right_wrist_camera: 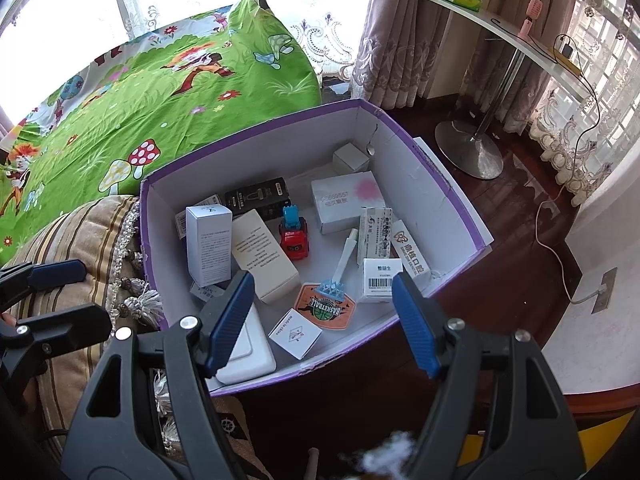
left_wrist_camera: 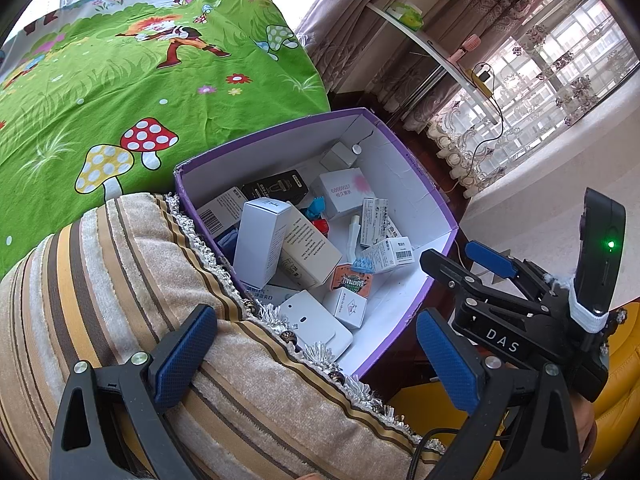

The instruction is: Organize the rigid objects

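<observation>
A purple cardboard box with a white inside sits beside the bed; it also shows in the left wrist view. It holds several small white cartons, a black carton, a red toy truck, a white-handled blue brush, an orange basketball badge and a flat white device. My right gripper is open and empty above the box's near edge. My left gripper is open and empty over a striped cushion, left of the box. The right gripper shows in the left wrist view.
A green cartoon bedsheet covers the bed behind the box. A dark wooden floor lies to the right, with a chrome table base, a white cable and curtains. Something yellow is at lower right.
</observation>
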A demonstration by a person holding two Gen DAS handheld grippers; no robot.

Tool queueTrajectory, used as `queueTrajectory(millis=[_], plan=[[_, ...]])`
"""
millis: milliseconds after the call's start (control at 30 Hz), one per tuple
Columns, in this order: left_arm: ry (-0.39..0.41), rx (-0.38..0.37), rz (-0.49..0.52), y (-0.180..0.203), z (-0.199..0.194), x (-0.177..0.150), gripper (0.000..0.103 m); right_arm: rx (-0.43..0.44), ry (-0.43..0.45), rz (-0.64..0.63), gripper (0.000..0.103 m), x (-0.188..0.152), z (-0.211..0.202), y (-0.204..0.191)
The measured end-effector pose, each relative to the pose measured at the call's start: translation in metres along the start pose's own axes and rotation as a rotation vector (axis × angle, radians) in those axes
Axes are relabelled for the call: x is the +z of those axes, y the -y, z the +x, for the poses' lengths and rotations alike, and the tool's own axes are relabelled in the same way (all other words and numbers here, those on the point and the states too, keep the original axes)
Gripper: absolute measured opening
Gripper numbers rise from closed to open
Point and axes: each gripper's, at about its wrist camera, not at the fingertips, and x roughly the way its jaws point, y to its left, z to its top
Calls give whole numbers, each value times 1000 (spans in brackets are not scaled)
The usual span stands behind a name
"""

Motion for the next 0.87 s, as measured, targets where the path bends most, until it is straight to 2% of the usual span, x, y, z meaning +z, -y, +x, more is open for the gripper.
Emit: queueTrajectory(millis=[867], plan=[[2,10,22,2,2,-3,103,3,-15,13,74,-4,4,5]])
